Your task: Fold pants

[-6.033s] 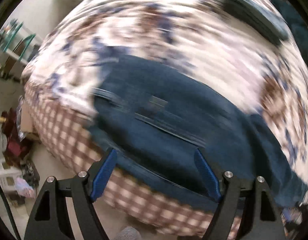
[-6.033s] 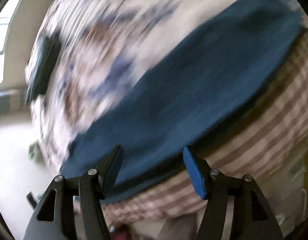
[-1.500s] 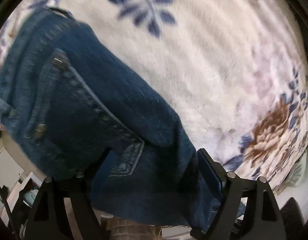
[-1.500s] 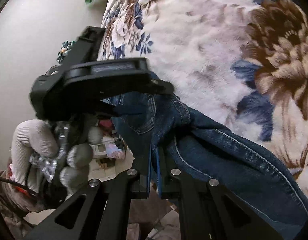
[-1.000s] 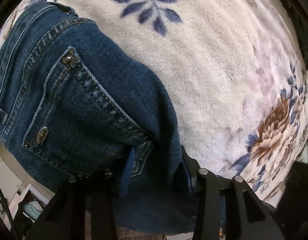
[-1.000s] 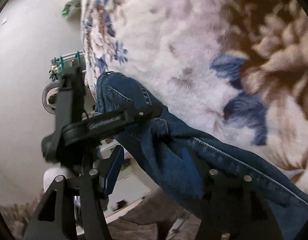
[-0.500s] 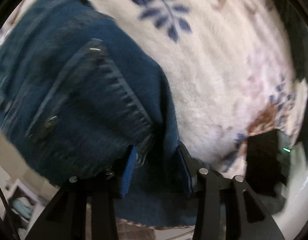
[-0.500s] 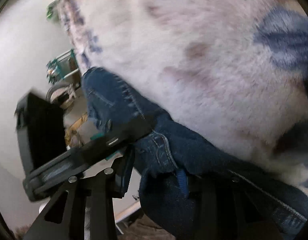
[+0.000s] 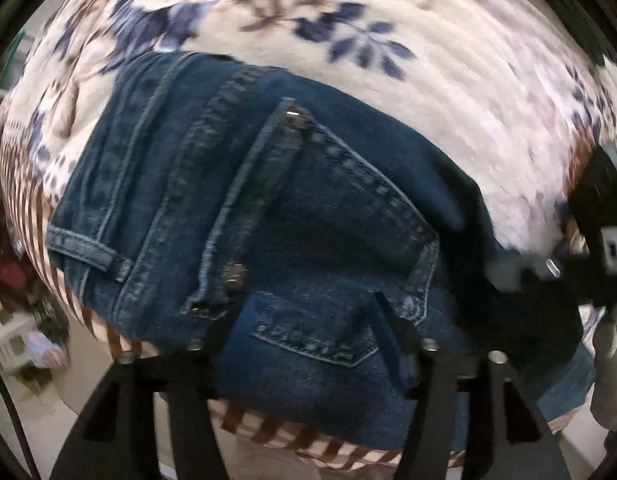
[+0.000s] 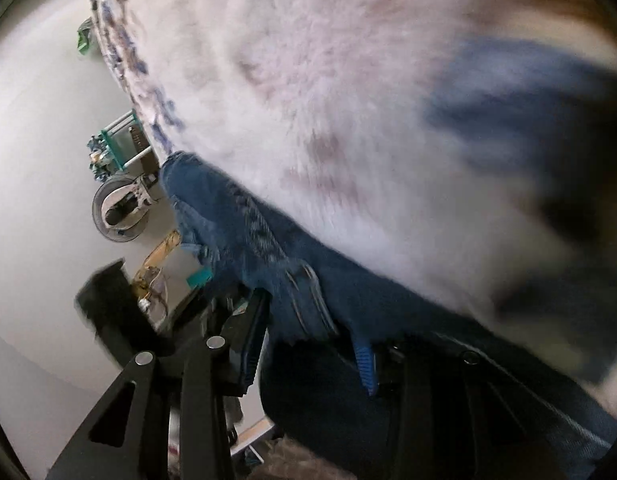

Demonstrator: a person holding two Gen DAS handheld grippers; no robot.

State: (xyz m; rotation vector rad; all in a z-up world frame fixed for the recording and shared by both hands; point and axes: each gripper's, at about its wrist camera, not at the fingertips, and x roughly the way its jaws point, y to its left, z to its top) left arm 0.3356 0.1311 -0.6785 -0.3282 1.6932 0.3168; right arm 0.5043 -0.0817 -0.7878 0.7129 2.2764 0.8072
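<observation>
Floral blanket (image 9: 448, 92) covers the bed; jeans (image 9: 268, 208) lie at its near edge, waist end hanging over, prob for folding. Left gripper (image 9: 308, 320) and right gripper (image 10: 308, 344) both look clamped on denim, w/ fabric between fingers.

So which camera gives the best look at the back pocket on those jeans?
The left wrist view: the back pocket fills its centre, stitching and rivets visible. The right wrist view shows only a blurred edge of the jeans, no pocket discernible.

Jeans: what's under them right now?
The jeans lie on a floral fleece blanket, near the edge where a brown checked side shows below. Whatever lies directly beneath the denim is covered.
</observation>
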